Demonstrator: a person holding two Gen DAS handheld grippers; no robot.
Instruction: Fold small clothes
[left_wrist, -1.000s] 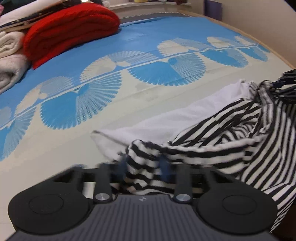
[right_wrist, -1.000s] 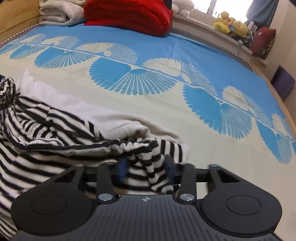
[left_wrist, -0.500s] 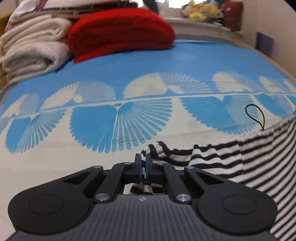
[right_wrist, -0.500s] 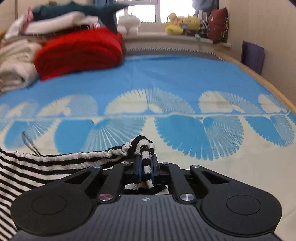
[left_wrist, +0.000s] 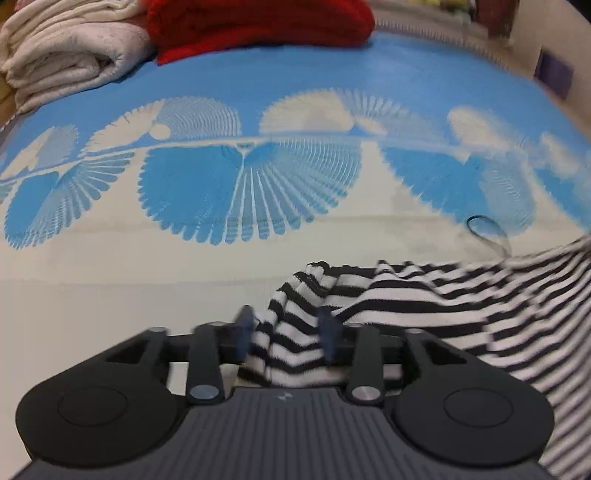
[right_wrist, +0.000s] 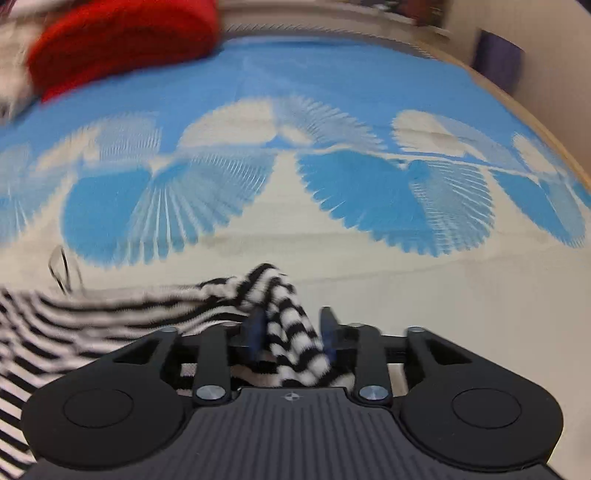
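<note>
Both jaws just opening – left gripper (left_wrist: 286, 334) and right gripper (right_wrist: 291, 334) standing apart around striped garment (left_wrist: 424, 295) corners, lower frame, no longer pinching.

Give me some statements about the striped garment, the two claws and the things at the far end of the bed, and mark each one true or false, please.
1. The striped garment is black and white. True.
2. The left claw is clamped shut with nothing between its pads. False: its jaws have just been opening, with striped cloth loose between them.
3. A red folded blanket lies at the far end of the bed. True.
4. The bed cover is plain green. False: it is blue and cream with fan shapes.
5. The right claw has striped cloth between its jaws. True.
</note>
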